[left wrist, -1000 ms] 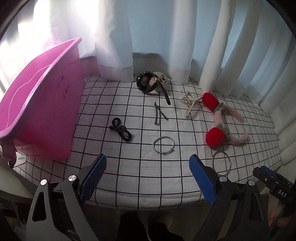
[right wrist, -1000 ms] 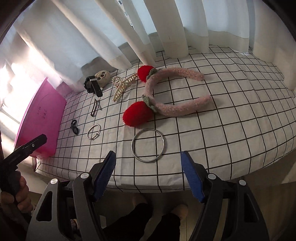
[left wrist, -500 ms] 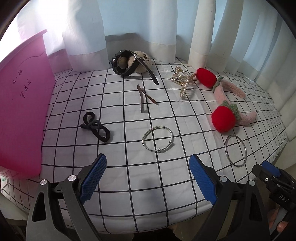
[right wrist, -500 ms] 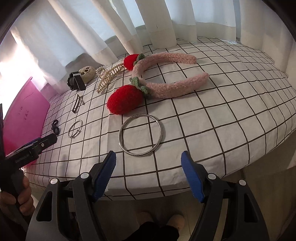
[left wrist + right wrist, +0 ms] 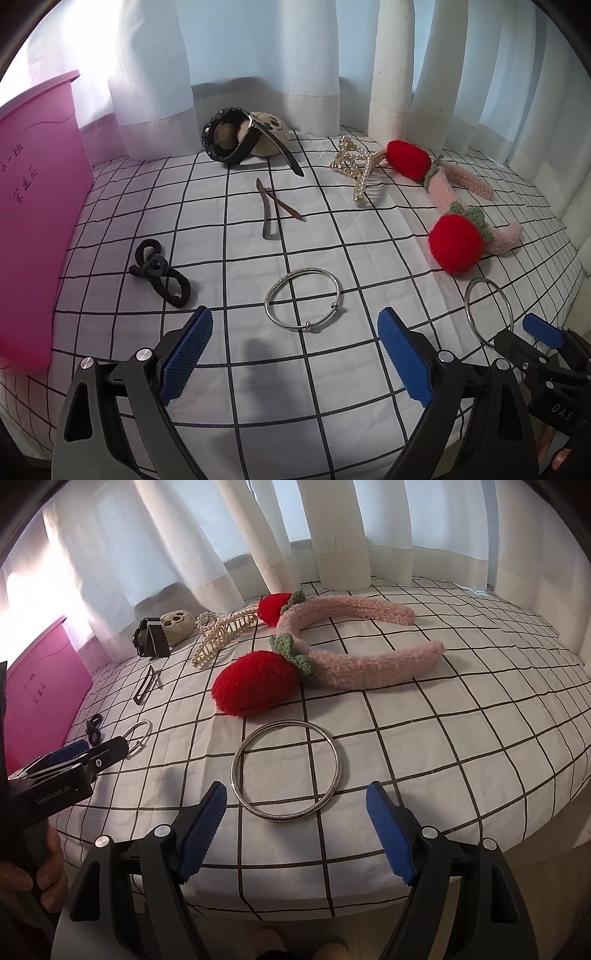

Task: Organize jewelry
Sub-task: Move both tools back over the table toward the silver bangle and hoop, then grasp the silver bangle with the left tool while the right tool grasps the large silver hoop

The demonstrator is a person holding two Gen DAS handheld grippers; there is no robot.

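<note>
Jewelry lies on a checked cloth (image 5: 332,387). My left gripper (image 5: 295,356) is open, just short of a silver clasp bangle (image 5: 275,293). A black hair tie (image 5: 160,273), a brown hair clip (image 5: 266,206), a black watch (image 5: 229,134), a pearl claw clip (image 5: 356,164) and a pink headband with red pompoms (image 5: 456,243) lie beyond. My right gripper (image 5: 295,825) is open, just short of a plain silver ring bangle (image 5: 240,753), which also shows in the left wrist view (image 5: 471,291).
A pink bin (image 5: 33,206) stands at the cloth's left end. White curtains (image 5: 258,55) hang right behind the cloth. A beige plush face (image 5: 179,626) sits beside the watch. The cloth's front edge drops off below both grippers.
Both grippers have moved forward and lower over the cloth. The clasp bangle and the ring bangle now lie close in front of the open jaws. Nothing was taken hold of.
</note>
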